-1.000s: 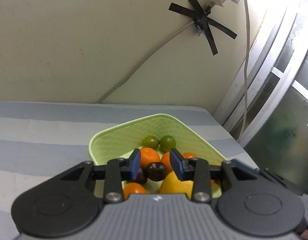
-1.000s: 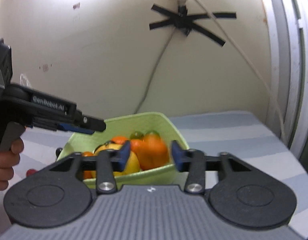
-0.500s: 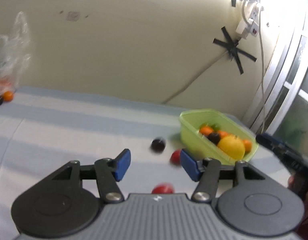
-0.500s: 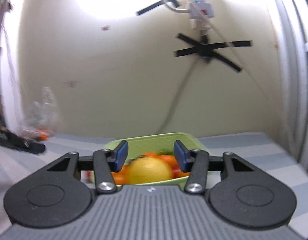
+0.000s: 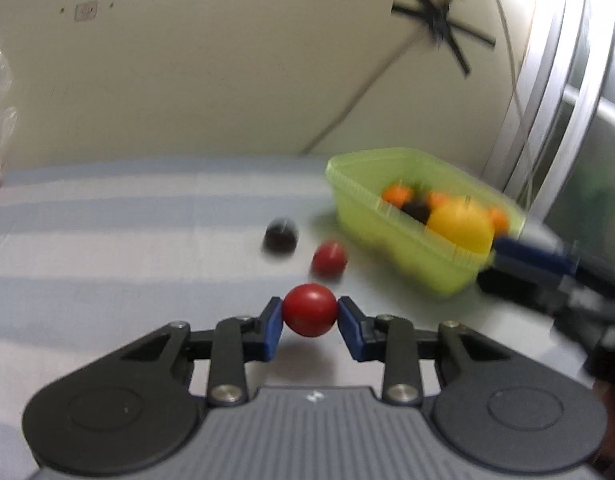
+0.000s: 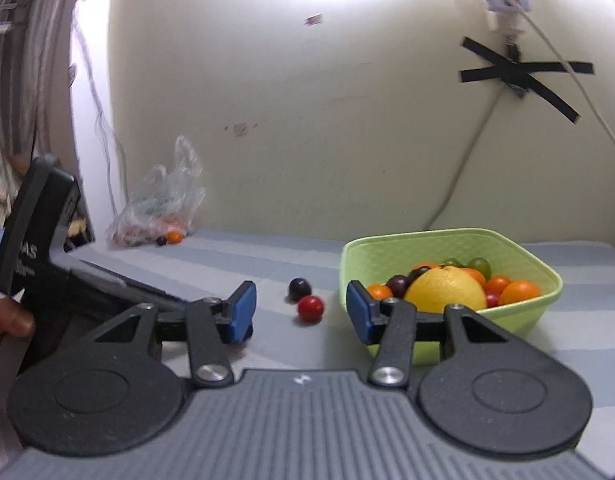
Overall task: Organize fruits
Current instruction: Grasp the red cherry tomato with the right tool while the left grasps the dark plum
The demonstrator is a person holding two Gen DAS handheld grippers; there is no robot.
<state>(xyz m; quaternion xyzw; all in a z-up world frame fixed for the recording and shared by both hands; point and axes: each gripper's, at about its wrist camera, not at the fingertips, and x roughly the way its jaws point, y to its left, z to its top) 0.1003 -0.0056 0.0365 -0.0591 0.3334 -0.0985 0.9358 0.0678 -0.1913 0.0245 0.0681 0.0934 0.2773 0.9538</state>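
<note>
My left gripper (image 5: 310, 320) is shut on a small red fruit (image 5: 309, 311), its blue pads pressing both sides, just above the striped cloth. Beyond it a second red fruit (image 5: 328, 258) and a dark plum-like fruit (image 5: 280, 235) lie on the cloth. To their right stands the green basket (image 5: 359, 196). It holds a big yellow fruit (image 5: 461, 224), oranges and dark fruit. My right gripper (image 6: 301, 312) is open with nothing between its fingers, left of the basket (image 6: 407, 240). It faces the loose red fruit (image 6: 310, 307) and dark fruit (image 6: 299, 288).
A clear plastic bag (image 6: 163, 200) with more fruit sits against the back wall at the left, with an orange fruit (image 6: 174, 237) beside it. A hand (image 6: 7, 324) holds the left gripper's housing (image 6: 39, 236). A cable runs down the wall (image 6: 463, 164) behind the basket.
My left gripper left the basket, swung left over the cloth, opened wide, then closed on a red fruit. My right gripper turned left, so the basket now sits to its right.
</note>
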